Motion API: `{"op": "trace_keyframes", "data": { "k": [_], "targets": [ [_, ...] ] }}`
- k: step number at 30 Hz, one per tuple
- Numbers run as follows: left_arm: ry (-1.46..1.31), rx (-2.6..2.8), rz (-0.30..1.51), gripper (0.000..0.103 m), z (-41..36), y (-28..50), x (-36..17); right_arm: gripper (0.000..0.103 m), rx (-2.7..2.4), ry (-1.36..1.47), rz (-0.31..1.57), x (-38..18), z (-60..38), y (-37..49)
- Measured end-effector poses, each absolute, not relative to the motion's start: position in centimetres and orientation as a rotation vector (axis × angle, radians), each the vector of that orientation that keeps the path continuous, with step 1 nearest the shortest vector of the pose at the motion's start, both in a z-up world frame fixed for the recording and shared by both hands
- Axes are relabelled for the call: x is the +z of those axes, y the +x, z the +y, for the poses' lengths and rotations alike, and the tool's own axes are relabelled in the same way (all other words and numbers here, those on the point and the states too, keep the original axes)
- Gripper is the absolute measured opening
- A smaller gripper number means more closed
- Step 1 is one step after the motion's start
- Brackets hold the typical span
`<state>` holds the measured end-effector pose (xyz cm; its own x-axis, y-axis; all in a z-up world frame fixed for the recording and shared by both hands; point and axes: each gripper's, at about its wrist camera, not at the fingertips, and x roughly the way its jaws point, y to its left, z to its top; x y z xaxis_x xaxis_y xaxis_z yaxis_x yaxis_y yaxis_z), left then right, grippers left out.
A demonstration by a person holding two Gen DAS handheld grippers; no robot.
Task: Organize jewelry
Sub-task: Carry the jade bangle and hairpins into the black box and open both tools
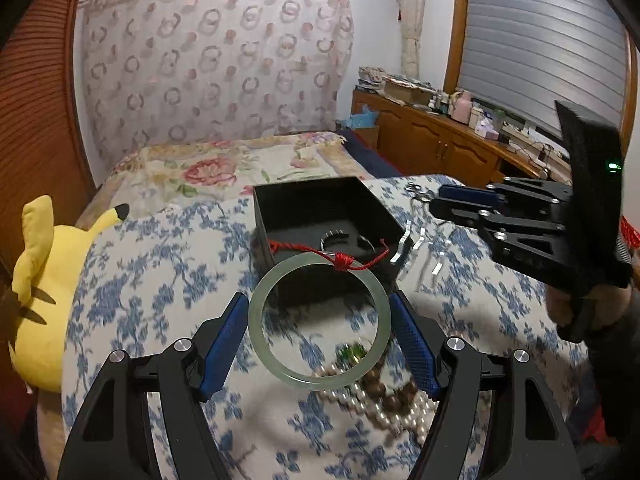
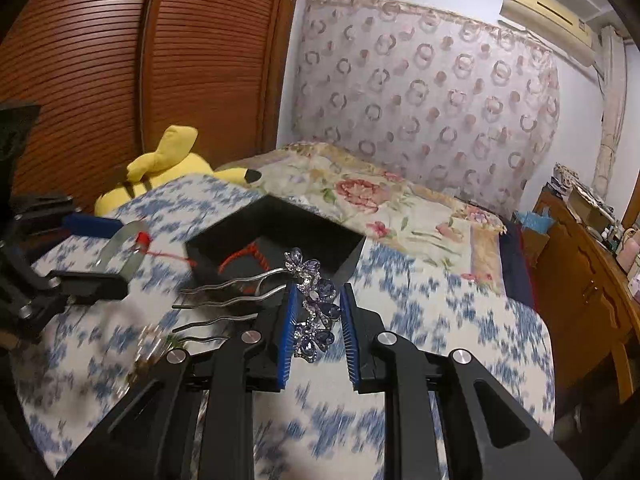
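Bedroom scene, and the bed [image 1: 168, 320] with its blue-flowered cover is the work surface. On it sits the open black box [image 1: 320, 216], clearly where everything is headed. Left tool [image 1: 318, 332] spreads wide, blue pads pressed on either side of the jade bangle [image 1: 280, 372], red cord trailing into the box. Right tool [image 2: 316, 324] is nearly closed, pinching the purple crystal hair comb [image 2: 316, 300] by its jewelled head, prongs pointing free. Pearl and wooden beads [image 1: 392, 404] wait below, untouched.
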<state>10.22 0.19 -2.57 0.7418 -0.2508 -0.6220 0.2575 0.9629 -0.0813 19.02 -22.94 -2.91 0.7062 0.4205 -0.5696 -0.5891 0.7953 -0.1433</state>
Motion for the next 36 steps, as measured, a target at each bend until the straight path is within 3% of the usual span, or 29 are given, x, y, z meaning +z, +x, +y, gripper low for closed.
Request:
{"op": "trace_keyframes", "data": {
  "k": [10,36],
  "targets": [
    [-0.003,-0.251,0.677,0.069,1.1,14.4,-1.4,0.024,0.611,-0.331,0.555,-3.7,-20.1,24.9],
    [0.036,-0.261,0.744,0.069,-1.2,20.6,-2.5,0.027,0.655,-0.227,0.599,-4.5,-22.2,26.2]
  ]
}}
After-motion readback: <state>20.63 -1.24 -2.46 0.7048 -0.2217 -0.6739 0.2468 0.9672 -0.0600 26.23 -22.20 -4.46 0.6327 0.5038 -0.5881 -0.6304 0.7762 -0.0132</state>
